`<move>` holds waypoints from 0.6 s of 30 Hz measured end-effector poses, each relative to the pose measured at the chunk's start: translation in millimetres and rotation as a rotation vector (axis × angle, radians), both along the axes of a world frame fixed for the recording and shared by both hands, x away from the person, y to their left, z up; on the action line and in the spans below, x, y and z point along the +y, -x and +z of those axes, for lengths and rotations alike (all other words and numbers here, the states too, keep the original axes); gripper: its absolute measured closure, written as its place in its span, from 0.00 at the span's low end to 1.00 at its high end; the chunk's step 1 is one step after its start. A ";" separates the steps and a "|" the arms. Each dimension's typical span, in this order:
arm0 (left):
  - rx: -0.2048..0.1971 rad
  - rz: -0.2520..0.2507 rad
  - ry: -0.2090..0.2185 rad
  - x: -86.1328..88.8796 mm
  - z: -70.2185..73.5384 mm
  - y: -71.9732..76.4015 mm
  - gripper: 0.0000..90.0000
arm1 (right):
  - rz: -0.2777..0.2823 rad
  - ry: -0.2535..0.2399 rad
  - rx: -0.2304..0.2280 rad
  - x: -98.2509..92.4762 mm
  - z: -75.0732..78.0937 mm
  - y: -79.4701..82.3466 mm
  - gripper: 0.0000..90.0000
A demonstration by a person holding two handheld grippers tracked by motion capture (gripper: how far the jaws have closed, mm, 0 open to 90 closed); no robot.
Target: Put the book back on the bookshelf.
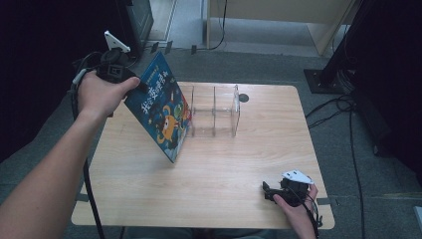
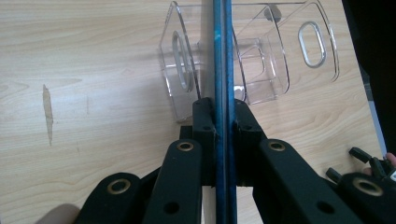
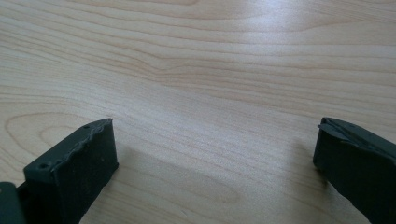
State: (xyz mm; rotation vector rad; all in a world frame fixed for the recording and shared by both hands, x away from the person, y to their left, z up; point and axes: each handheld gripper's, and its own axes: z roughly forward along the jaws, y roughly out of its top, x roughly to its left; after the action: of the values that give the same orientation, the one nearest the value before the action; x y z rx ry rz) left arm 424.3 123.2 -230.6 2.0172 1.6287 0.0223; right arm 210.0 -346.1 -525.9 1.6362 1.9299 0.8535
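We clamp the blue picture book (image 1: 161, 107) by its edge in our left gripper (image 1: 142, 85), tilted, just left of the clear acrylic organizer (image 1: 215, 112). Well right of the organizer, our right gripper (image 1: 267, 192) rests with jaws wide apart on the wooden table (image 1: 224, 169).

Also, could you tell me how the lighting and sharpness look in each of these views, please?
High view: dim, dark corners, the book soft. Left gripper view: bright, the clear rack glinting, the book's edge sharp. Right gripper view: pale glare on the table, its near jaws blurred.
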 end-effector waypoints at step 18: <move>-0.024 0.040 -0.003 -6.9 2.1 -6.0 0.94 | -0.002 -0.005 0.000 -0.3 0.1 0.2 0.00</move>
State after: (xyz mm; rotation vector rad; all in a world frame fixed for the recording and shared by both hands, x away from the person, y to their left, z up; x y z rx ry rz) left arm 430.4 116.3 -228.5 1.9789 1.6544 0.0634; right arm 209.9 -346.4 -525.8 1.6416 1.9273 0.8583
